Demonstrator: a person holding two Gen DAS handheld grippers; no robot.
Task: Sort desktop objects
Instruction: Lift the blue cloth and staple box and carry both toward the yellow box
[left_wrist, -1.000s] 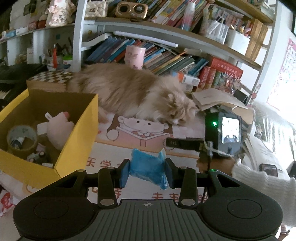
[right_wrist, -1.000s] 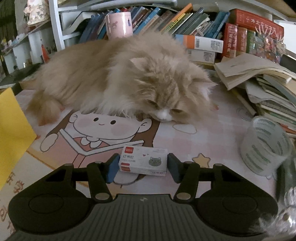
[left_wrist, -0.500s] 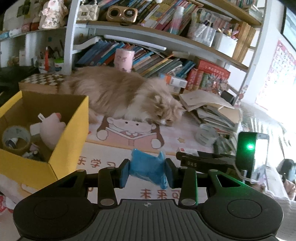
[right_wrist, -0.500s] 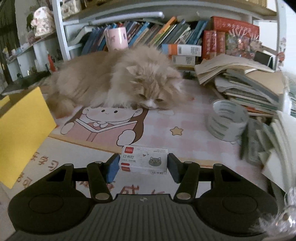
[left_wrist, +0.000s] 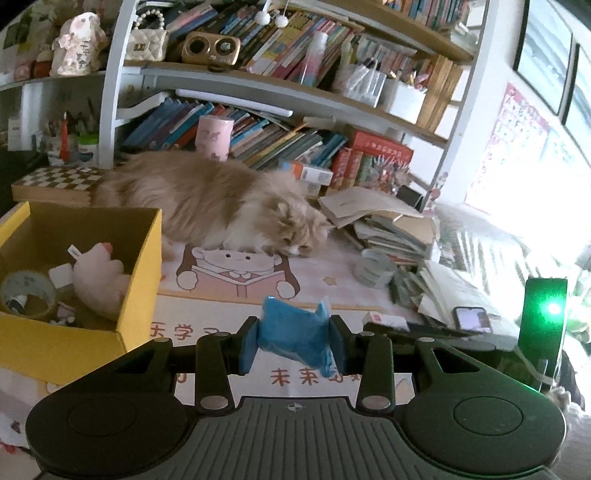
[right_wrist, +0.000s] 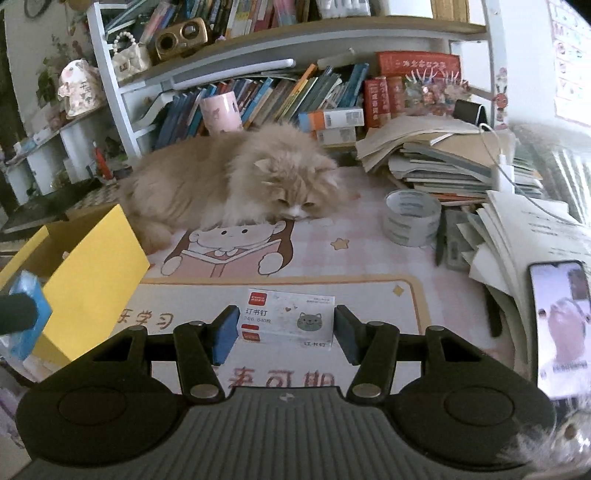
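The left gripper was matt black plastic with ribbed grey housing and blue rubbery pads; between them sat a crinkled, glossy blue plastic packet. The right gripper had the same matt finish, its pads pressed on a smooth white cardboard staple box with printed faces. At left of the left wrist view, the yellow box looked like matt cardboard, brown inside, holding a soft pink plush toy. The desk mat was smooth and faintly sheeny. The tape roll looked translucent and glossy. The cat was long, fluffy fur. At lower right, the phone had a glassy lit screen.
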